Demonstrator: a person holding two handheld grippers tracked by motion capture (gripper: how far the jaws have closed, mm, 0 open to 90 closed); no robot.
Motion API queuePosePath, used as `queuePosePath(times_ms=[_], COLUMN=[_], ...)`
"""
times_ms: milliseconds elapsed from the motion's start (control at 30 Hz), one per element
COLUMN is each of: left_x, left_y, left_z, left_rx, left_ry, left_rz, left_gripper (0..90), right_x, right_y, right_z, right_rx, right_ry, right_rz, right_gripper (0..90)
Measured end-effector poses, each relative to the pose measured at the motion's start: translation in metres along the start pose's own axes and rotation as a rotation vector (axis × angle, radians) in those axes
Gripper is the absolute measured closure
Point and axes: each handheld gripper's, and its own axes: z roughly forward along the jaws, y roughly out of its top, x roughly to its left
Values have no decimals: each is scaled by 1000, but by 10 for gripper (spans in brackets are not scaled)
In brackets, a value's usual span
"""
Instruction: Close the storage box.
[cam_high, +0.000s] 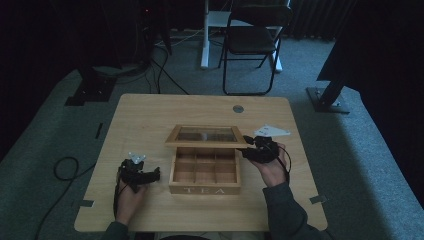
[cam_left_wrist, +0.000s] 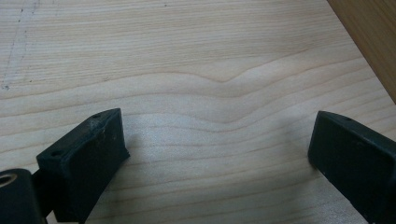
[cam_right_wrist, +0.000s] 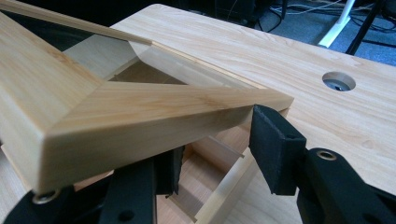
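Grey carpet surrounds a light wooden worktop (cam_high: 150, 120); a black folding chair (cam_high: 252, 37) stands on the floor well beyond the worktop's far edge.

Landmark: wooden tea box (cam_high: 205, 172), lettered "TEA" on its front wall, sitting near the middle of the worktop. Its inside is split into compartments, all visible ones bare wood.

Glass-paned lid (cam_high: 206, 135) is hinged at the box's far side and raised, tilted over the far row of compartments. In the right gripper view the lid's wooden frame (cam_right_wrist: 140, 116) crosses just above the box's open compartments.

Round cable hole (cam_high: 238, 108) in the worktop, beyond the box and a little to its right.

Right gripper (cam_high: 248, 146) is at the box's right far corner, held in a hand. Its jaws are partly closed around the right edge of the lid frame, one jaw under the frame, the other at its end; whether both press on the wood cannot be told.

Left gripper (cam_high: 156, 174) sits just left of the box, low over bare worktop. Its jaws stand wide apart, holding nothing.
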Motion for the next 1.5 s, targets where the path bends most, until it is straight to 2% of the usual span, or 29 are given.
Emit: queuePosePath(times_ms=[133,533,800,1500], left_x=[0,0,0,0], left_y=[0,0,0,0], left_z=[0,0,0,0], left_rx=[1,0,4,2], left_ry=[2,2,1,1], left_rz=[6,5,6,4], left_gripper=[41,41,41,41], right_x=[1,4,5,10], right_y=[-5,-17,-26,-38], right_z=[1,2,5,3], right_rx=[2,16,22,13], right_ry=[3,2,7,-6], right_rz=[10,-9,-5,-19], right_gripper=[549,553,554,558])
